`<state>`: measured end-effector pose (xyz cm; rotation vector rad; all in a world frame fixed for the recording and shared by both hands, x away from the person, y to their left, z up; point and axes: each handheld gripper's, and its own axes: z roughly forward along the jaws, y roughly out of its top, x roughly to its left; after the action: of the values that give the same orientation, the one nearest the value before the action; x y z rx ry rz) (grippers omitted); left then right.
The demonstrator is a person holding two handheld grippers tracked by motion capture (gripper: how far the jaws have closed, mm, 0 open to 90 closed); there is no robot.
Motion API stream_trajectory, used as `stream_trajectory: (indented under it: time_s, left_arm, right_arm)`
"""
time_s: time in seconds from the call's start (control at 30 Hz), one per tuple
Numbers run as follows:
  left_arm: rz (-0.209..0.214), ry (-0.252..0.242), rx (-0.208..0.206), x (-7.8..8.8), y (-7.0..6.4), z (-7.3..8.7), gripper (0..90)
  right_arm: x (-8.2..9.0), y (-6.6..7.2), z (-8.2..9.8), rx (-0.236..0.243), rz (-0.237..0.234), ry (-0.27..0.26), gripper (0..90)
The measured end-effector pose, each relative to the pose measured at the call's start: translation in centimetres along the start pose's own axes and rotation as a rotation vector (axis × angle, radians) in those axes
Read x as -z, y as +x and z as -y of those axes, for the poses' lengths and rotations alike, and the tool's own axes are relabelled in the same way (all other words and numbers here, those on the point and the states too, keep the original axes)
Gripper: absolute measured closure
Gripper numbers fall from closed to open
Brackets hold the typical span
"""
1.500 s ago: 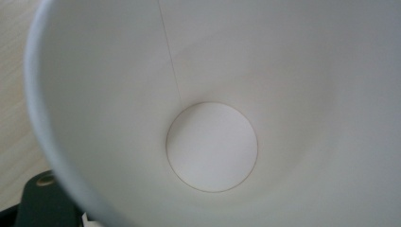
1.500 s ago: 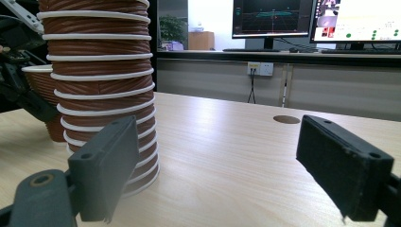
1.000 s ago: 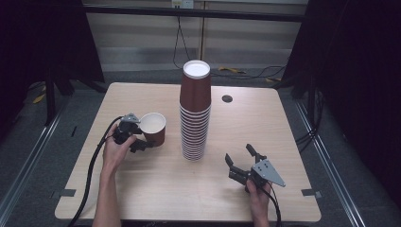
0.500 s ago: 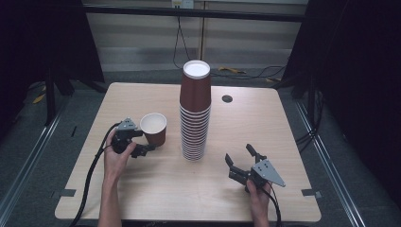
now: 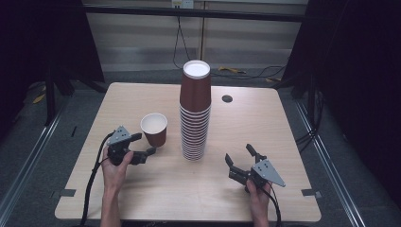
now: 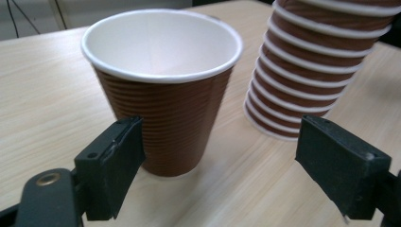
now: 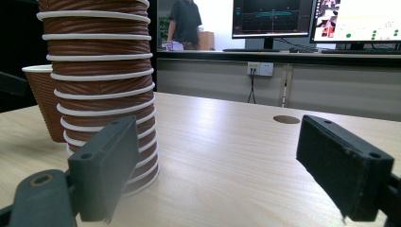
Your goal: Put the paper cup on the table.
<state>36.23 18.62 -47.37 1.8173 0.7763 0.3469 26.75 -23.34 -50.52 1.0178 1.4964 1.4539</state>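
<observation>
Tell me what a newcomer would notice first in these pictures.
The tall stack of brown paper cups rises at the middle of the wooden table. Left of it one single cup stands upright and apart, with the open left gripper just beside it. The right gripper rests open near the table's front.

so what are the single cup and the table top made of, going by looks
Single cup: probably paper, with a matte brown ribbed wall, plain white inside and a rolled white rim. Table top: pale wood-grain surface with a smooth, slight sheen; it could be laminate rather than solid wood.
</observation>
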Motion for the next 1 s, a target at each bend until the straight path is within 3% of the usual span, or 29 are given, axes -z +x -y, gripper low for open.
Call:
stream_trajectory:
  time_s: [0.13,0.3,0.4,0.47,0.63,0.87,1.0]
  left_arm:
    - [-0.012,-0.016,-0.003,0.3,-0.8,0.2,15.7]
    - [-0.002,-0.095,0.009,0.4,-2.1,0.5,15.7]
    - [-0.003,-0.100,-0.012,0.2,-3.1,0.6,15.8]
    - [0.001,-0.131,-0.024,0.1,-3.7,0.7,15.7]
    - [-0.029,-0.184,-0.007,-0.3,-5.0,1.4,15.7]
    - [-0.052,-0.174,-0.063,-1.5,-6.8,2.6,15.7]
    - [-0.051,-0.204,-0.046,-1.8,-7.4,3.2,15.7]
  right_arm:
    - [0.0,0.0,0.0,0.000,0.000,0.000,13.7]
    - [0.0,0.0,0.0,0.000,0.000,0.000,13.6]
    - [0.0,0.0,0.0,0.000,0.000,0.000,13.7]
    - [0.0,0.0,0.0,0.000,0.002,0.001,13.7]
    - [0.0,0.0,0.0,0.000,0.000,0.000,13.7]
    - [0.0,0.0,0.0,0.000,0.000,0.000,13.7]
    - [0.0,0.0,0.0,0.000,0.000,0.000,13.7]
